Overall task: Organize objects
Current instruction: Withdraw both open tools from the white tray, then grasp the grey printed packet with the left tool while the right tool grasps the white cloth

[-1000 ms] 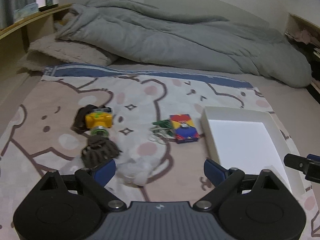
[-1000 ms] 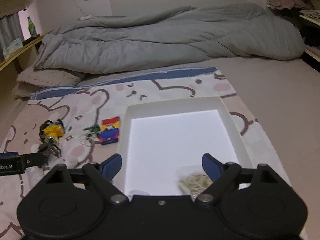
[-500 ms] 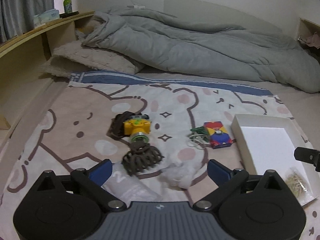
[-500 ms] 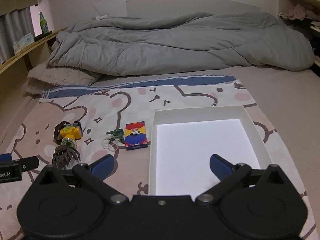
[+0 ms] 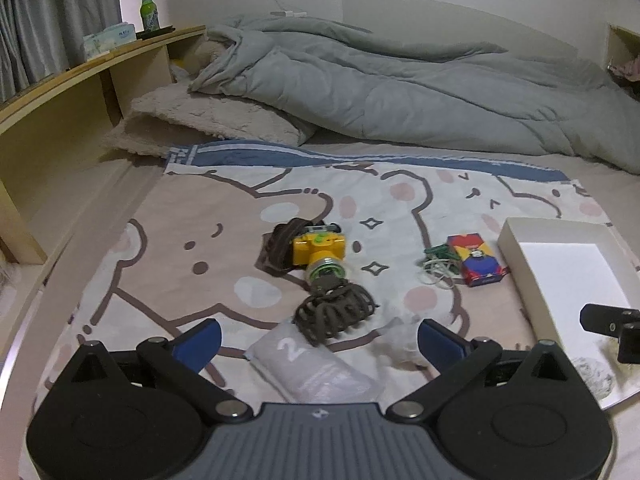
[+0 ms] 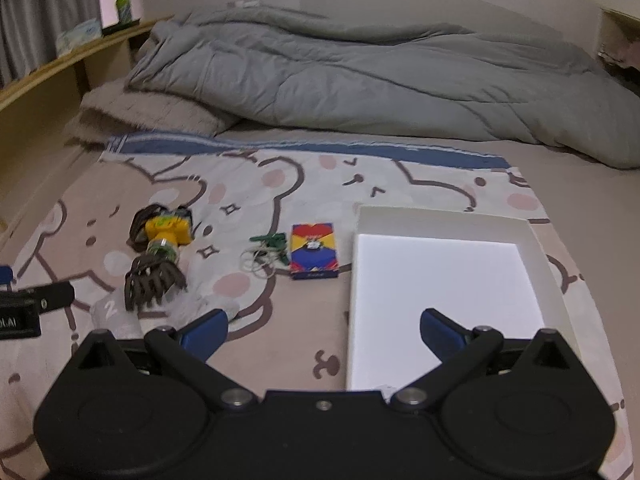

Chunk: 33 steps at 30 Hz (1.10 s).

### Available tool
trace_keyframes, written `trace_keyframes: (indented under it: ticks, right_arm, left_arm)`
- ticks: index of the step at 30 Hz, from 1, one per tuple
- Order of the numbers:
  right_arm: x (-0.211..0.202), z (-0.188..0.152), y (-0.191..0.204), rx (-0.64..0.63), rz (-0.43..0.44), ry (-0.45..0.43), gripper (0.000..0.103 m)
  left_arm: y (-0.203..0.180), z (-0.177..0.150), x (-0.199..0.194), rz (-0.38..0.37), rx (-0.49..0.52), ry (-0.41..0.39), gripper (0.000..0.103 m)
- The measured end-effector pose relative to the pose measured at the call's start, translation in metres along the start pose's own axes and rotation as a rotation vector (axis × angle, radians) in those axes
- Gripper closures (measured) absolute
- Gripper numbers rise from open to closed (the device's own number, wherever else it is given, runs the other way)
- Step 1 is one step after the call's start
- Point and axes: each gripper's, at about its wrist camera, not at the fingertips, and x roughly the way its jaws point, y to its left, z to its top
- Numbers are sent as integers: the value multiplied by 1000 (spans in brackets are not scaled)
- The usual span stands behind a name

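Note:
On the bear-print blanket lie a yellow toy camera (image 5: 318, 250) (image 6: 168, 232), a brown hair claw (image 5: 334, 312) (image 6: 152, 280), a clear packet marked 2 (image 5: 312, 368) (image 6: 110, 310), crumpled clear plastic (image 5: 400, 340), a green clip with rubber bands (image 5: 440, 258) (image 6: 268, 248) and a colourful card box (image 5: 478, 260) (image 6: 314, 250). The white box (image 5: 516, 236) (image 6: 440, 216) holds a small bag of rubber bands (image 5: 592, 372) in its near corner. My left gripper (image 5: 320, 340) is open above the packet and the claw. My right gripper (image 6: 324, 328) is open over the white box's left wall.
A grey duvet (image 5: 400, 92) and a fluffy pillow (image 5: 208, 120) fill the far side of the bed. A wooden shelf (image 5: 80, 80) with a green bottle (image 5: 149, 8) and a tissue pack runs along the left. Bare blanket lies left of the camera.
Both grippers drew back and leftward, and their jaws widened slightly. The packet and claw now sit between the left fingers. The rubber-band bag has dropped out of the right wrist view.

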Motion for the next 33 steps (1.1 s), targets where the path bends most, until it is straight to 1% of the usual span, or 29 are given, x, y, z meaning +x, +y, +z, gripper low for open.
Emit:
trace_keyframes:
  ticks: [5, 8, 12, 16, 20, 26, 30, 33]
  right_arm:
    - [6, -3, 16, -24, 15, 16, 0]
    - [8, -3, 22, -18, 34, 24, 0]
    - [10, -3, 29, -14, 37, 25, 0]
    - [13, -1, 29, 12, 48, 24, 0]
    - [14, 0, 27, 53, 51, 8, 0]
    - [19, 1, 24, 88, 46, 5, 0]
    - [27, 2, 23, 124, 57, 33, 0]
    - [37, 2, 25, 142, 72, 56, 0]
  left_arm:
    - [11, -3, 4, 26, 6, 15, 0]
    - [16, -3, 6, 30, 1, 23, 0]
    - [18, -3, 9, 33, 5, 27, 0]
    - [16, -4, 10, 32, 21, 30, 0]
    - [15, -7, 11, 51, 45, 26, 0]
    - [14, -6, 19, 39, 22, 45, 0]
    - [13, -9, 26, 56, 13, 61, 0]
    - [11, -11, 34, 71, -20, 90, 0]
